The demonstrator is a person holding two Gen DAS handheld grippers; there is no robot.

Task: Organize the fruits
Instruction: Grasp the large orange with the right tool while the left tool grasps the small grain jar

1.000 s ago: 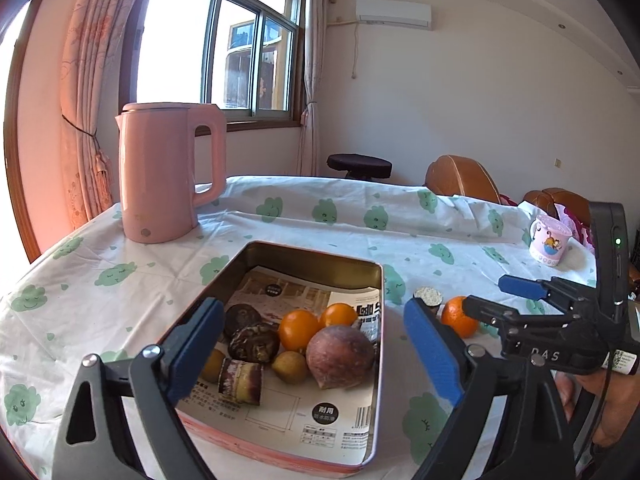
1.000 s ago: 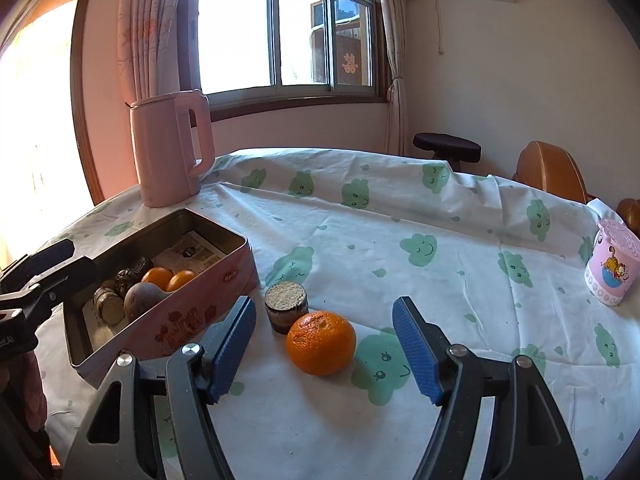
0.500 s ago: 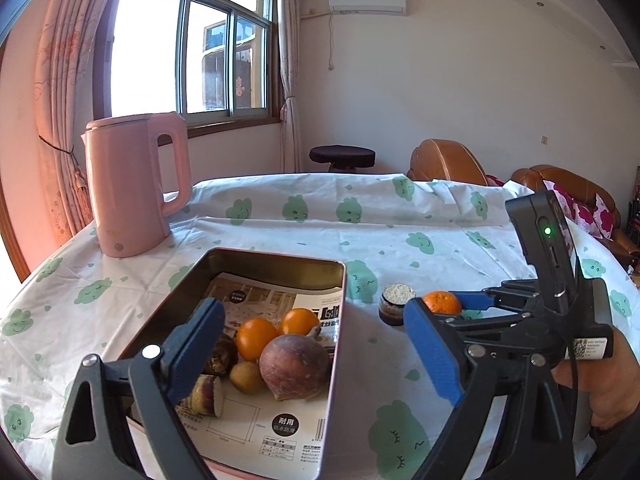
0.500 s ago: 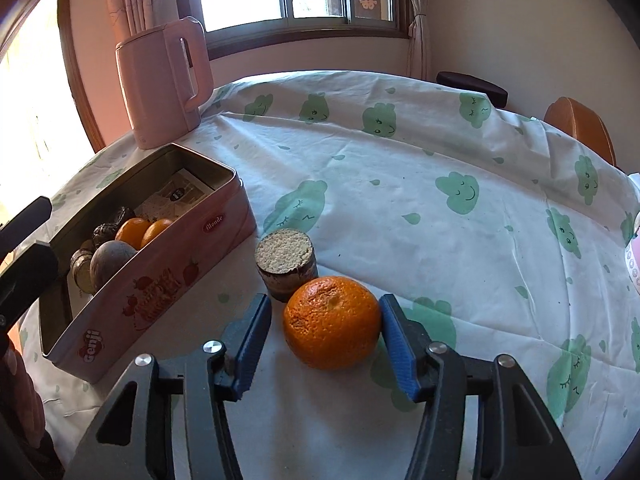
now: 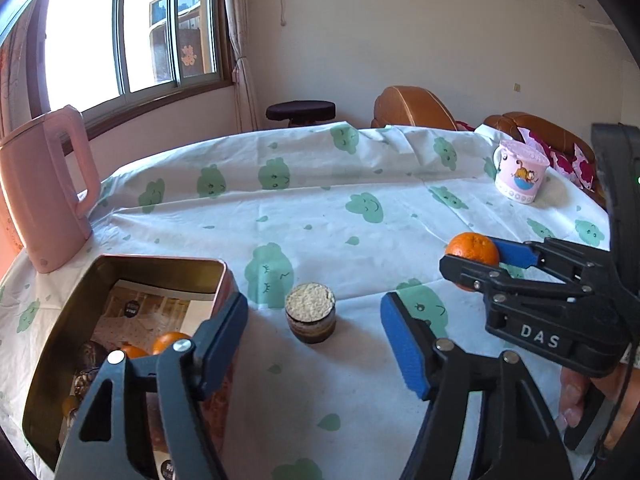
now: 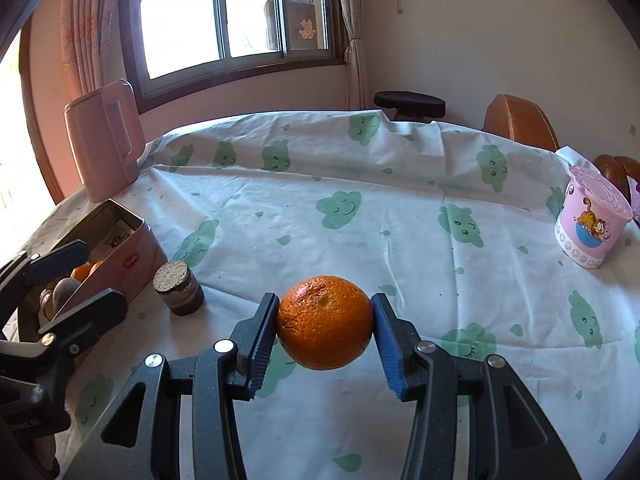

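Two close wrist fisheyes angled down across the table (image 5: 320, 200), facing the window (image 6: 240, 12), sharing the jar (image 5: 310, 312).

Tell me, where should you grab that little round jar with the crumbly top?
Probably its dark round sides, low down, coming from above. The jar stands upright and apart from the tin, and its crumbly top looks too soft to pinch.

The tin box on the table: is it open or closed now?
Open. The tin box has no lid on it, and the left wrist view looks straight inside at the printed paper lining and small oranges.
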